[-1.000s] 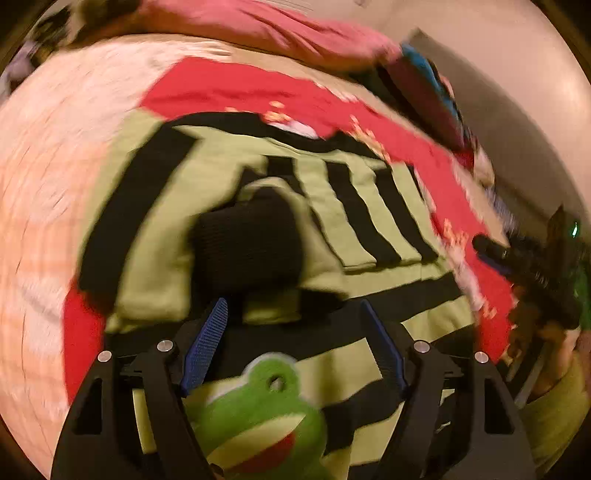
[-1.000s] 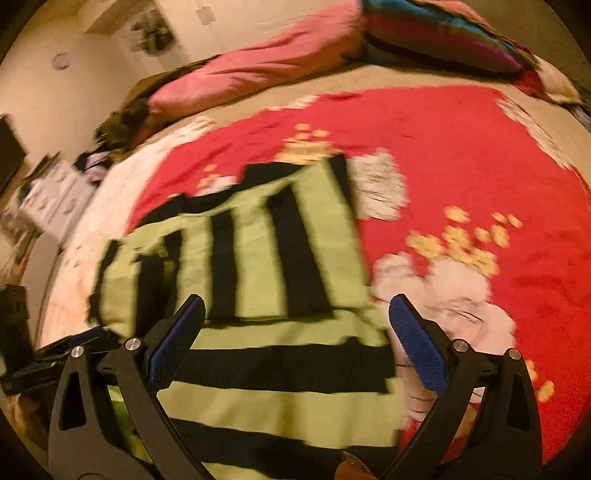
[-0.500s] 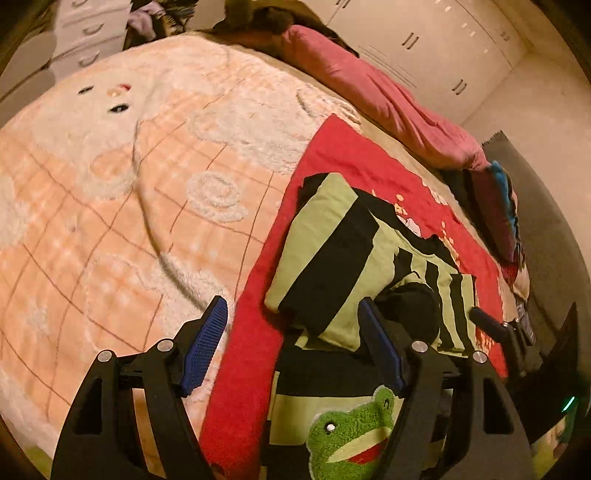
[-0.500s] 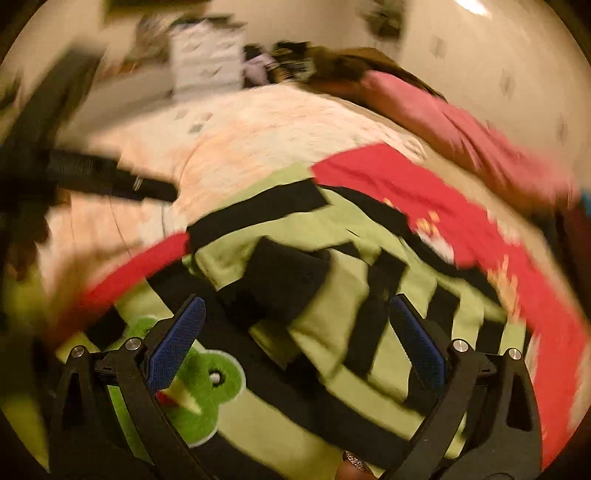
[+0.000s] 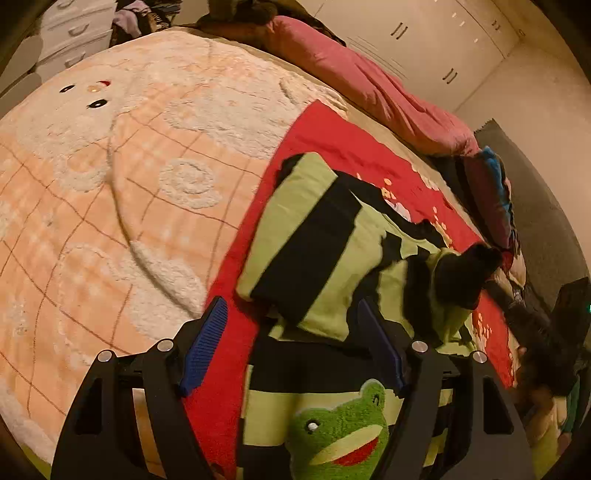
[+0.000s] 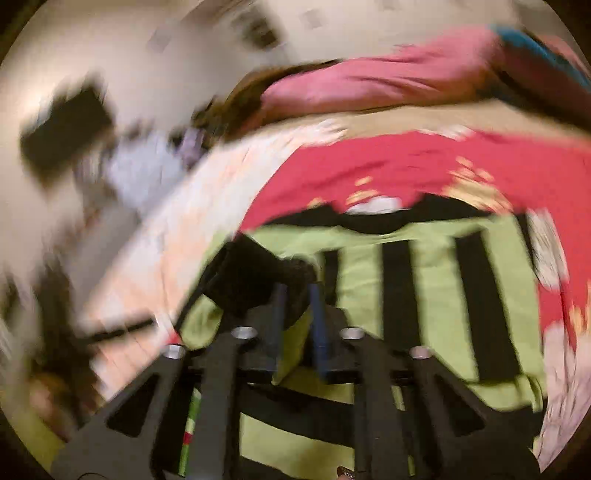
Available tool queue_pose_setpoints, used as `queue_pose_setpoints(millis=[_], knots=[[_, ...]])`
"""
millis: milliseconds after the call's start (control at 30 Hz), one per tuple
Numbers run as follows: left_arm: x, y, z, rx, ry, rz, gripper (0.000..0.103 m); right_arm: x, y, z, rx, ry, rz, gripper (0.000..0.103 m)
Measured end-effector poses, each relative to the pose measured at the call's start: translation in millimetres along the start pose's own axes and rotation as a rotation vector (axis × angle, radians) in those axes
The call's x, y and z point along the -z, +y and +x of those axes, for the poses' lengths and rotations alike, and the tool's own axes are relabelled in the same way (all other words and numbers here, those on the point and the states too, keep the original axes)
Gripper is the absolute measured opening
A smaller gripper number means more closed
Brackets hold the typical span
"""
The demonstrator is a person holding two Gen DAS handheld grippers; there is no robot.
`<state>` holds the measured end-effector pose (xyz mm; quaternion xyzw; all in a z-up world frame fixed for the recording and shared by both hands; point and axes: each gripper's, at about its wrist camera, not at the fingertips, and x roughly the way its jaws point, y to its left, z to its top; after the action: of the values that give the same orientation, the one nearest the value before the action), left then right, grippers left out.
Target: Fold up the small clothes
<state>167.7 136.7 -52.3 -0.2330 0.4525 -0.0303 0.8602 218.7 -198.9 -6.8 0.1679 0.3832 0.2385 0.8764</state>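
Observation:
A small green-and-black striped sweater (image 5: pixel 321 236) with a frog patch (image 5: pixel 340 432) lies on a red blanket (image 5: pixel 369 147). One sleeve is folded across its body. My left gripper (image 5: pixel 291 310) hovers open over the sweater's left edge and touches nothing. My right gripper (image 6: pixel 297 291) is shut on the black sleeve cuff (image 6: pixel 255 280), though this view is blurred. In the left wrist view that cuff (image 5: pixel 465 273) is raised off the sweater at the right, with the dark right gripper (image 5: pixel 495 286) behind it.
A peach fleece blanket (image 5: pixel 110 184) covers the bed's left side. A pink duvet (image 5: pixel 369 92) and a striped pillow (image 5: pixel 491 199) lie along the far edge. White drawers (image 5: pixel 74 37) stand at the back left, wardrobe doors (image 5: pixel 424 33) behind the bed.
My right gripper went from wide open to shut on the black cuff, and the sleeve has been pulled up and to the right. The left gripper swung left earlier, then barely shifted.

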Motion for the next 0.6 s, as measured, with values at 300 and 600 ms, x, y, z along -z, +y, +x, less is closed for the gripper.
queue_pose_setpoints(millis=[300,600], knots=[[8,-16,9,-0.001,0.029,0.044,0.071,16,-90,-49,0.163,-0.006,0.13,0.022],[9,-27,11,0.003,0.035,0.078,0.071,56,-27,-9,0.08,0.265,-0.368,0.033]])
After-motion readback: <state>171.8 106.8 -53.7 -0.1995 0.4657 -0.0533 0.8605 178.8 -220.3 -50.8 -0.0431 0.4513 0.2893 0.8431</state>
